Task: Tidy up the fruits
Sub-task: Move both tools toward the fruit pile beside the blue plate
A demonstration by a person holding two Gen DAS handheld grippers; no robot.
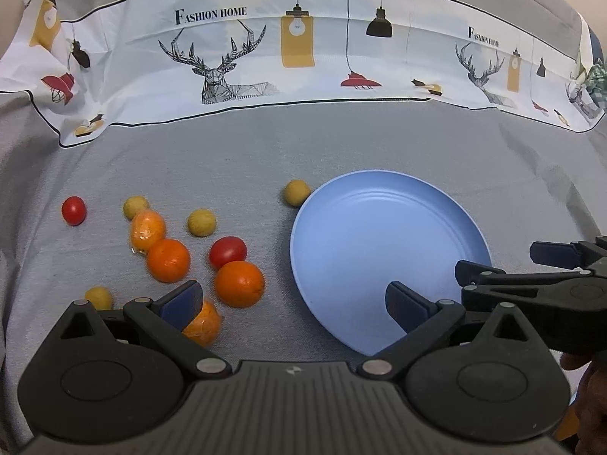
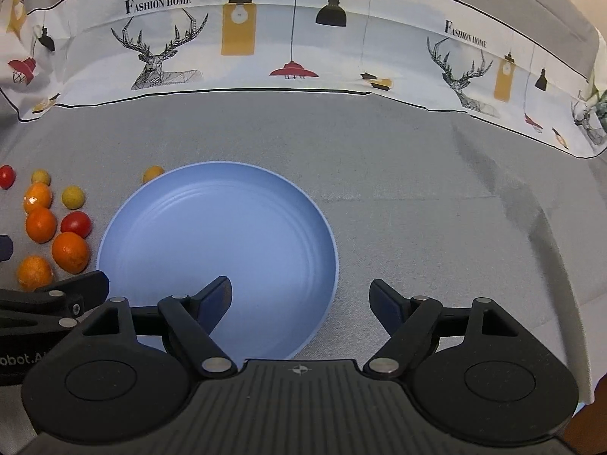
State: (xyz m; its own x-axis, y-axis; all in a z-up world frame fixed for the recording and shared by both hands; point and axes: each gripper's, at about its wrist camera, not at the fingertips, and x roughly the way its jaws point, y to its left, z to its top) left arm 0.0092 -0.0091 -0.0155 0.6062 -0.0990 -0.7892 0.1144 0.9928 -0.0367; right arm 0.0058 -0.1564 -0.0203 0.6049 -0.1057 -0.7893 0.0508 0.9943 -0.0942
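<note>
Left claw [image 1: 294, 303] agape between oranges [image 1: 239, 283] and plate [image 1: 379, 227]

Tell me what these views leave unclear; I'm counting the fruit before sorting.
- Left wrist view: the near orange is half hidden behind the left gripper.
- Same view: a yellow fruit is partly covered by the gripper body.
- Right wrist view: the red tomato sits at the picture's left edge.
- Fruit type of the small yellow balls: too small to tell.
</note>
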